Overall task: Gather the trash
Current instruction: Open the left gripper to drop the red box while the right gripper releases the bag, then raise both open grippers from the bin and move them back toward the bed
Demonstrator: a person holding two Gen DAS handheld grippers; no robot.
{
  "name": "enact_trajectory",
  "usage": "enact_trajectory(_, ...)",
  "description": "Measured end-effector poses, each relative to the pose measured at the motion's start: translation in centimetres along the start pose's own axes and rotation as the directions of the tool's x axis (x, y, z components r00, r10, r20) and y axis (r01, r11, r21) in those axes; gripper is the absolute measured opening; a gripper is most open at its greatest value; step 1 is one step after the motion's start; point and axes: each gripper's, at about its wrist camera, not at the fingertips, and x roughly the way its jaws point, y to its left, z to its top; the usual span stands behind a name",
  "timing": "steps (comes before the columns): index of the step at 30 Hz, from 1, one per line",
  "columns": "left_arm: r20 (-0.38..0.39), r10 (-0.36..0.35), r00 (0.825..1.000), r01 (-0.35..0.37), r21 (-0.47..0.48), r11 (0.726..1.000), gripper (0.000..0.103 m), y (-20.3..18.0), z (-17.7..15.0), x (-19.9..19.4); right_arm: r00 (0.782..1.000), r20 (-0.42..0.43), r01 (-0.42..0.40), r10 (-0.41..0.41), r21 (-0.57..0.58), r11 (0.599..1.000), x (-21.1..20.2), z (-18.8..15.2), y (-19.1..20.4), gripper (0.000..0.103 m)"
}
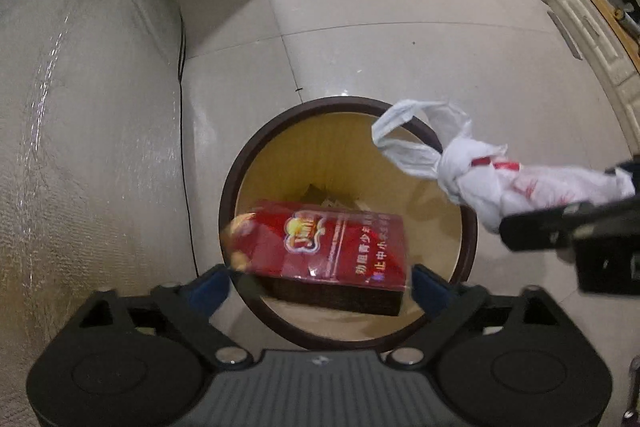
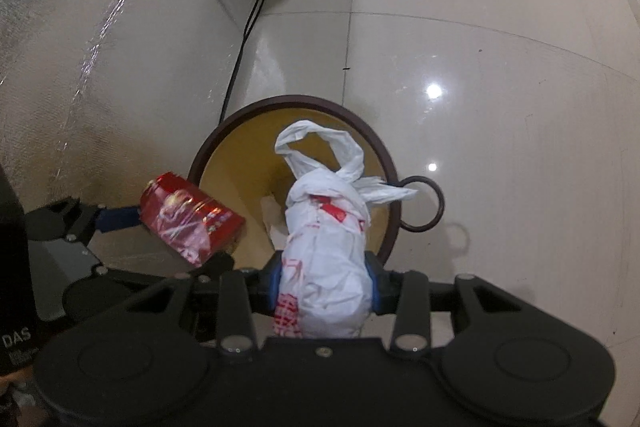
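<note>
Red carton (image 1: 328,247) sits between the left gripper's (image 1: 320,279) jaws, directly over the mouth of the brown-rimmed bin (image 1: 228,195). The jaws are spread wide and the blue pads look just clear of the carton's ends, so I read it as let go, not gripped (the carton is blurred, so that's a judgement). White knotted bag (image 2: 320,227) is clamped in the right gripper (image 2: 326,283), with its pads pressing on both sides of the bundle. It hangs over the bin's near-right rim.

Step in hand: drop both into the bin.
- Left: keep the jaws wide and stay centred so the carton clears the near rim.
- Right: shift the bag further over the opening before releasing; its loose handles could snag the rim.

View differences:
- Left wrist: the carton's printed face, the bin's yellow inside with some scraps at the bottom, and the bag from the side.
- Right wrist: the ring handle (image 2: 420,205) on the bin's side, which the left view doesn't show; the carton appears at the bin's left edge, beside one blue finger.
</note>
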Motion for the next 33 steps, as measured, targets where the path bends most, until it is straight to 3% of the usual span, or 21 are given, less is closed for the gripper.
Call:
enact_trajectory(13, -0.025, 0.017, 1.000, -0.017, 0.038, 0.999, 0.100, -0.2, -0.9, 0.4, 0.998, 0.043, -0.042, 0.043, -0.033, 0.999, 0.6, 0.5, 1.1, 0.048)
enact_trajectory(17, -0.034, 0.015, 0.999, -0.013, 0.048, 0.999, 0.100, -0.4, -1.1, 0.6, 0.995, 0.073, -0.060, 0.063, -0.042, 0.997, 0.2, 0.7, 1.5, 0.077)
enact_trajectory(29, -0.040, 0.004, 0.999, -0.003, 0.036, 0.999, 0.100, -0.3, -1.0, 0.3, 1.000, 0.009, -0.010, 0.010, -0.044, 0.999, 1.9, 0.1, 0.6, 0.089)
enact_trajectory(33, -0.046, 0.005, 0.999, -0.004, 0.027, 1.000, 0.100, -0.1, -0.9, 0.4, 1.000, 0.017, -0.013, 0.014, -0.052, 0.999, 1.8, 0.0, 0.4, 0.100)
